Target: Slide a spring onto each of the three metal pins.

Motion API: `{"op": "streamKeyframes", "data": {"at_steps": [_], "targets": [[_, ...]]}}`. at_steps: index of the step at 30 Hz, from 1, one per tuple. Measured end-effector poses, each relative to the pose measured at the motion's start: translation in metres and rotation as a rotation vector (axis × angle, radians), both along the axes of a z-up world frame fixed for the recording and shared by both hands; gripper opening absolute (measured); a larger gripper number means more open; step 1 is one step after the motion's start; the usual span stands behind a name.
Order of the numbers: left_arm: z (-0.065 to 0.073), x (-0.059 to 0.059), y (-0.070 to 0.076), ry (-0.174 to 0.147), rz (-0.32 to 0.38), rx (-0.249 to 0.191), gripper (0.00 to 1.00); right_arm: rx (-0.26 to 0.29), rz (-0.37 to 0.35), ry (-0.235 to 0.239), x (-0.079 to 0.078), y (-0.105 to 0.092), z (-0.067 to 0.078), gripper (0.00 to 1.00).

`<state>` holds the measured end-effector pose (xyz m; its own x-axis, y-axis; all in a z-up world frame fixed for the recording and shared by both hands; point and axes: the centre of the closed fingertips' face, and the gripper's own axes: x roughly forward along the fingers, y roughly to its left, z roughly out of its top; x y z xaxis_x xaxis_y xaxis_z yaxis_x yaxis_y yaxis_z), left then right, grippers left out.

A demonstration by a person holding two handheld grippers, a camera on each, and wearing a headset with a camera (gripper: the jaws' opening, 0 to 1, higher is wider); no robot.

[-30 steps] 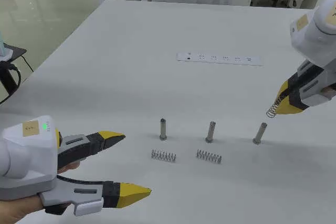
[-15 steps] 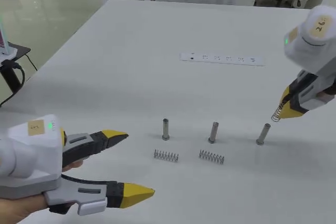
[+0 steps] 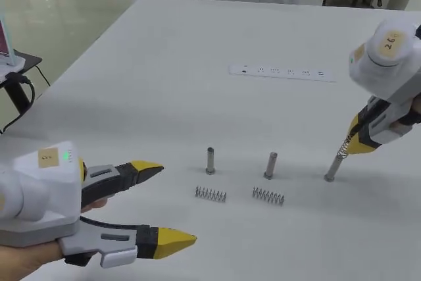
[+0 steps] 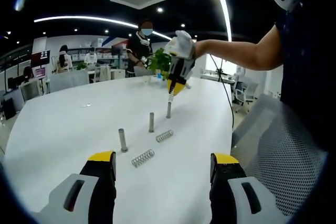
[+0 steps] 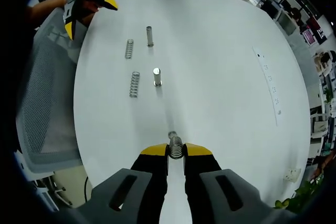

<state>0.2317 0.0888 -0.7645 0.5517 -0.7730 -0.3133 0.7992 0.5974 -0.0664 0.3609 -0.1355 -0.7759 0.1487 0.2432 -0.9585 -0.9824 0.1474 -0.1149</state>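
Head view: right tongs point(image 3: 355, 144) pinch a spring point(image 3: 343, 149), its lower end at the top of the pin point(image 3: 332, 170) just below them. Left tongs point(image 3: 177, 203) hang spread and empty, with loose springs point(image 3: 210, 194) ahead of them.

Left gripper view: the spring sits over the far pin.

Right gripper view: jaws squeezed on the coil.

The risk, I'd say, is a tilted coil snagging the pin top, buckling and popping free.

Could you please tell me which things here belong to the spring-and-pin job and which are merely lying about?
Job: three metal pins; two loose springs; third spring in the right gripper.
Lying about: power strip on the table.
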Motion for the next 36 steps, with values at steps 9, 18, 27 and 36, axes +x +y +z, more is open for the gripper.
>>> {"op": "streamKeyframes", "data": {"at_steps": [9, 18, 27, 36], "targets": [[0.0, 0.001, 0.0, 0.0, 0.0, 0.001, 0.69, 0.003, -0.006, 0.016, 0.001, 0.001, -0.006, 0.09], [0.001, 0.0, 0.0, 0.002, 0.001, 0.002, 0.68, -0.002, -0.016, 0.033, 0.001, 0.001, -0.018, 0.09], [0.002, 0.0, 0.0, -0.002, 0.002, 0.002, 0.68, -0.01, -0.026, 0.046, 0.0, 0.004, -0.029, 0.09], [0.002, -0.002, -0.001, -0.001, 0.003, 0.002, 0.68, -0.018, -0.035, 0.068, -0.004, 0.005, -0.038, 0.09]]}}
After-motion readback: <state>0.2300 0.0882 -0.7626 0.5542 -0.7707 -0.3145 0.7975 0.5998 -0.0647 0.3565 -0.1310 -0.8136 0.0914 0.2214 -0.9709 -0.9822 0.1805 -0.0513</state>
